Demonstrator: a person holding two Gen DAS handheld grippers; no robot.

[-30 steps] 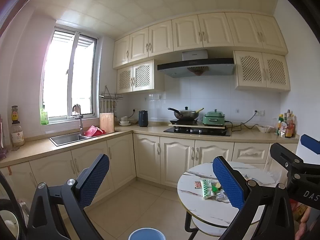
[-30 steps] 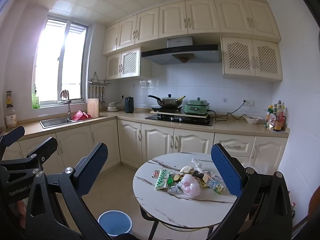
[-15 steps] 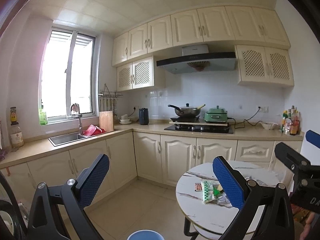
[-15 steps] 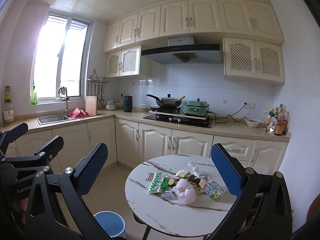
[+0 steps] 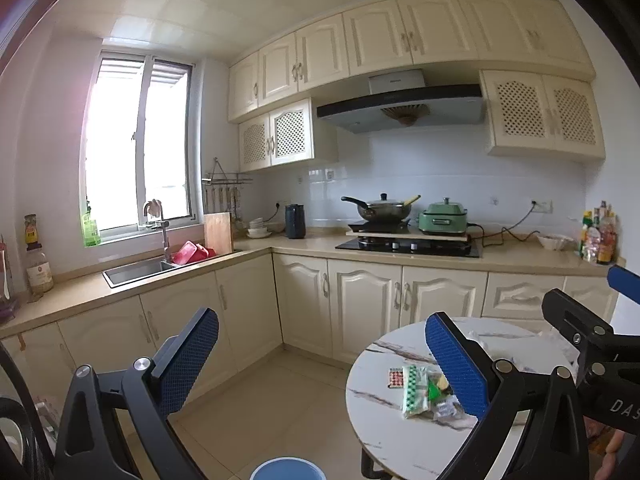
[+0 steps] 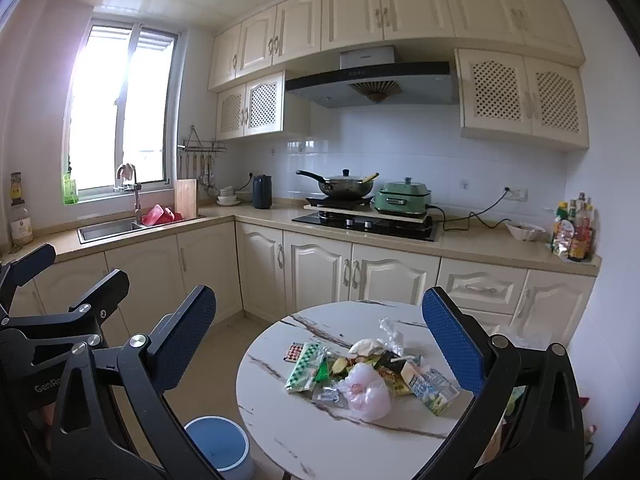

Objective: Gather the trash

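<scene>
The left gripper (image 5: 322, 354) hangs with jaws spread wide and empty above the tiled floor (image 5: 288, 412). A round marble bench (image 5: 384, 420) at lower right carries a green-checked wrapper (image 5: 414, 390) among other litter. A blue bin (image 5: 288, 469) shows at the bottom edge. The right gripper (image 5: 592, 344) intrudes from the right.

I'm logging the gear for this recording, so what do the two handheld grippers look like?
Both match: the left gripper and right gripper have black angular frames with silver bolt heads, and each finger carries a flat blue pad with a dotted grip texture. White lettering is printed on the black bodies, only partly readable. No cables or sleeves are visible.
</scene>
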